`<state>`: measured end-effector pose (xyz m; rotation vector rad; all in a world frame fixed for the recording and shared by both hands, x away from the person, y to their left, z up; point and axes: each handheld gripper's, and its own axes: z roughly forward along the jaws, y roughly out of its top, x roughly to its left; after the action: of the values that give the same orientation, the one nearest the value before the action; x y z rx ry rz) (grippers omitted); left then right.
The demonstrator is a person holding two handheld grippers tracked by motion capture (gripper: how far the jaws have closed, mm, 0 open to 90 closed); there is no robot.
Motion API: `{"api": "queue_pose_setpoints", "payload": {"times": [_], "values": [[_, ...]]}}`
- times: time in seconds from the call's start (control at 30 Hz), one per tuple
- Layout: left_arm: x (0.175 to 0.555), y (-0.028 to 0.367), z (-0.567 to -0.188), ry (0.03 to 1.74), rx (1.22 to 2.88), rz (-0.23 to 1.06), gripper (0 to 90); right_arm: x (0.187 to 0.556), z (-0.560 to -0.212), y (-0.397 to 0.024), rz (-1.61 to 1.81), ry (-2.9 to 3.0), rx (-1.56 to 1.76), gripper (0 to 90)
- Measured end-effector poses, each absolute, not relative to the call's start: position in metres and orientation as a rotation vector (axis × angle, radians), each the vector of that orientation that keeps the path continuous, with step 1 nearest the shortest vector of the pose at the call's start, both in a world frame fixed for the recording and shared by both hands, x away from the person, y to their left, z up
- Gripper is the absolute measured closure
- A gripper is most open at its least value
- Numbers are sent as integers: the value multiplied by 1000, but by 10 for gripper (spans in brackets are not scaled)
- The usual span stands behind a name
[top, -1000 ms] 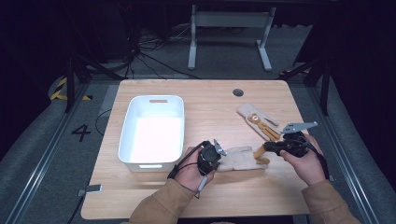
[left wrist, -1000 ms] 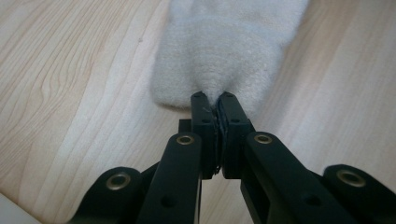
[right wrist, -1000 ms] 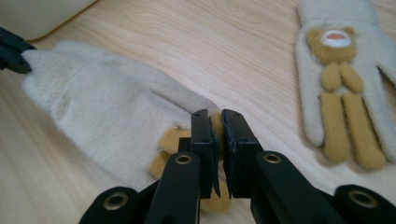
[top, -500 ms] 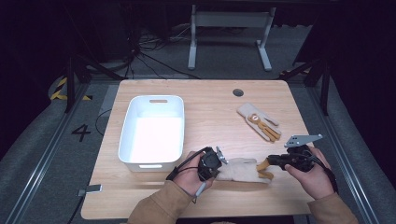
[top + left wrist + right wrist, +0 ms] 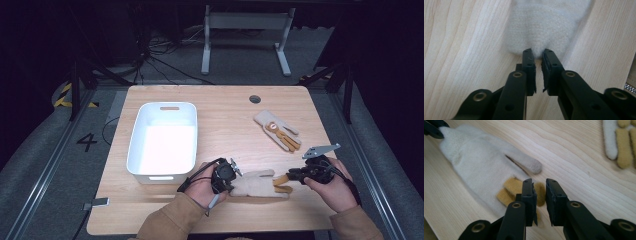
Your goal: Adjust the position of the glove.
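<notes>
High view: light wooden table (image 5: 220,105) on dark grey floor; white rectangular plastic tub (image 5: 162,140) empty at left; second cream-and-mustard glove (image 5: 277,129) lies apart, right.

Left gripper view: left gripper (image 5: 537,53) jaws just opening, slightly apart at cuff of cream fleece glove (image 5: 549,27).

Right gripper view: right gripper (image 5: 539,182) jaws just opening, straddling that glove's mustard fingertips, unclamped.
</notes>
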<state>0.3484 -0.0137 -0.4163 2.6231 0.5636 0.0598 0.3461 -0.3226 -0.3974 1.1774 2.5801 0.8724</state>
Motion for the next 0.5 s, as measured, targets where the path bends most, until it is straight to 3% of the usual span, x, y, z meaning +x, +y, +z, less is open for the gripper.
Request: {"api": "queue_pose_setpoints", "payload": {"times": [0.17,0.5], "values": [[350,-10,-413,555,2611,62,698,346,-393,-327,891,2545,1164,720],[353,-4,-405,600,2543,75,645,347,-390,-331,908,2523,1173,709]]}}
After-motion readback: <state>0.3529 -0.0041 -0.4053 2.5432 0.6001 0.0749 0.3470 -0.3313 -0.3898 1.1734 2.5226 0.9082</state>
